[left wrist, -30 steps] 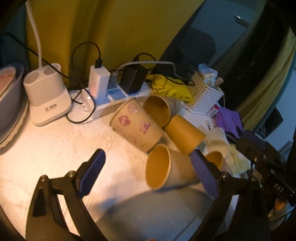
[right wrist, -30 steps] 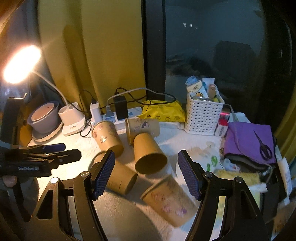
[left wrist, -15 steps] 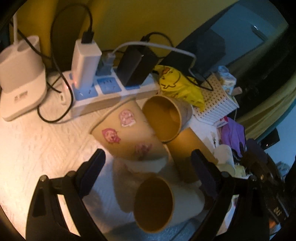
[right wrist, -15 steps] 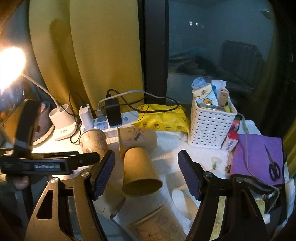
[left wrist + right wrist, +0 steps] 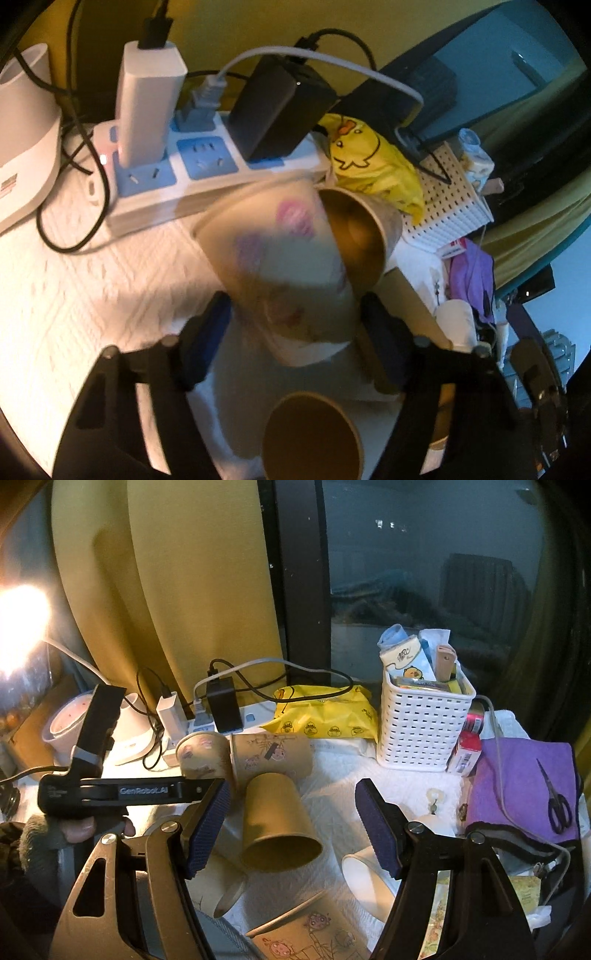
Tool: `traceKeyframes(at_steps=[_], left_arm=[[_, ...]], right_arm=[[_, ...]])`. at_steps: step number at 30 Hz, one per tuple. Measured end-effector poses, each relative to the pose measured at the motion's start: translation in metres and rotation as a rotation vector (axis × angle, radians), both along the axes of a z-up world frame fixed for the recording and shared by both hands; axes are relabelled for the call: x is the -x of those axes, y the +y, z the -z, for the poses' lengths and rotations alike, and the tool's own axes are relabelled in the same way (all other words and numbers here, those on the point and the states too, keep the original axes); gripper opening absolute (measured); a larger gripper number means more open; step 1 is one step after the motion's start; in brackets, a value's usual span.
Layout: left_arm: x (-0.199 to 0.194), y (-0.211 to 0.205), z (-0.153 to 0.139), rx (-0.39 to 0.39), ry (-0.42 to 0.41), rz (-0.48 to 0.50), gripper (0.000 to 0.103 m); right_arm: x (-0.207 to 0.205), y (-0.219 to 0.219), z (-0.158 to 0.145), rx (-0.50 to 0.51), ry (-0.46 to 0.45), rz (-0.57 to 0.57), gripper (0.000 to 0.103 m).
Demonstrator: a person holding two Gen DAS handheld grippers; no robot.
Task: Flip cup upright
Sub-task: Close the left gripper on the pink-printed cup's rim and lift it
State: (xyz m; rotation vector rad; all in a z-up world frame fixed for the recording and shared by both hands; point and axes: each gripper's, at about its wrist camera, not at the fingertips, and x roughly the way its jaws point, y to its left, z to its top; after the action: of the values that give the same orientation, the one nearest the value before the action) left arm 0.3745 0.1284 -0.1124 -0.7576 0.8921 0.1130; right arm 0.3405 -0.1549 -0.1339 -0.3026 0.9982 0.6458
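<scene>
A paper cup with pink prints (image 5: 284, 266) lies tilted on its side on the white cloth, blurred, its mouth toward me. My left gripper (image 5: 291, 325) has its jaws on either side of the cup's mouth end; whether they press it I cannot tell. The same cup shows in the right wrist view (image 5: 203, 757) beside the left gripper's body (image 5: 110, 794). My right gripper (image 5: 291, 830) is open and empty above a plain brown cup (image 5: 277, 823) lying with its mouth toward me.
More cups lie around: one open-mouthed behind (image 5: 358, 240), one in front (image 5: 310, 439), a printed one (image 5: 273, 753). A power strip with chargers (image 5: 207, 162), yellow packet (image 5: 325, 712), white basket (image 5: 424, 720), purple cloth with scissors (image 5: 524, 786) and lamp base (image 5: 22, 147) crowd the table.
My left gripper has moved forward and down onto the pink-print cup, and its jaws have narrowed around it. My right gripper has drifted slightly closer to the brown cup.
</scene>
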Motion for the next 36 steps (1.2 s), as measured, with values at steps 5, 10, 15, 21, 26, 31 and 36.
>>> traceKeyframes(at_steps=[5, 10, 15, 21, 26, 31, 36], left_arm=[[-0.003, 0.002, -0.001, 0.0, -0.027, 0.01, 0.067], [0.001, 0.006, -0.005, -0.003, -0.056, 0.004, 0.065], [0.014, 0.007, -0.015, -0.037, -0.081, 0.009, 0.065], [0.04, -0.004, -0.038, -0.14, -0.132, 0.027, 0.065], [0.069, -0.02, -0.067, -0.235, -0.194, 0.056, 0.065], [0.105, -0.034, -0.091, -0.3, -0.249, 0.072, 0.065], [0.136, -0.047, -0.105, -0.358, -0.288, 0.08, 0.065]], right_arm=[[0.001, 0.0, -0.001, -0.002, 0.0, -0.002, 0.073], [0.002, -0.002, -0.004, 0.0, -0.001, 0.003, 0.073], [0.007, -0.001, -0.011, 0.001, -0.006, 0.003, 0.073], [0.018, -0.001, -0.024, -0.004, -0.013, 0.01, 0.073], [0.035, -0.001, -0.042, -0.011, -0.026, 0.008, 0.073], [0.054, -0.001, -0.061, -0.026, -0.039, 0.002, 0.073], [0.074, -0.003, -0.081, -0.042, -0.053, -0.01, 0.073]])
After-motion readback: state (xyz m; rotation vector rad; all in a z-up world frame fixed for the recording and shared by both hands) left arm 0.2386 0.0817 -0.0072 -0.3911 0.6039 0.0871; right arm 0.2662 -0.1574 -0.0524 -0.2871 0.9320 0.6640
